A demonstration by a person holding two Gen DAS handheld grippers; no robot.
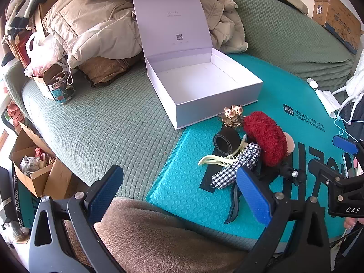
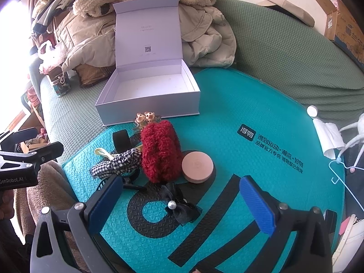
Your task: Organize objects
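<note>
An open, empty white box [image 1: 200, 86] [image 2: 150, 91] sits on the green cover, its lid up. In front of it, on a teal bubble mailer [image 1: 188, 193] [image 2: 261, 104], lies a pile of hair items: a red fuzzy scrunchie [image 1: 266, 141] [image 2: 160, 150], a checked bow [image 1: 236, 166] [image 2: 118, 161], a cream claw clip [image 1: 218, 159], a black band [image 1: 225, 142] [image 2: 120, 140], a clip with two small animals [image 1: 233, 115] [image 2: 145, 117], a pink round compact [image 2: 197, 166] and a black bow with a pearl [image 2: 179, 207]. My left gripper [image 1: 179, 193] is open, near the pile's left. My right gripper [image 2: 182, 207] is open over the black bow.
Jackets [image 1: 97, 29] and a plush coat are heaped behind the box. A jar [image 1: 60, 88] stands at the left. Cardboard boxes [image 1: 38, 173] sit at the lower left and the far right [image 2: 343, 25]. A white tube [image 2: 311, 110], tissue and a hanger [image 2: 341, 175] lie at the right.
</note>
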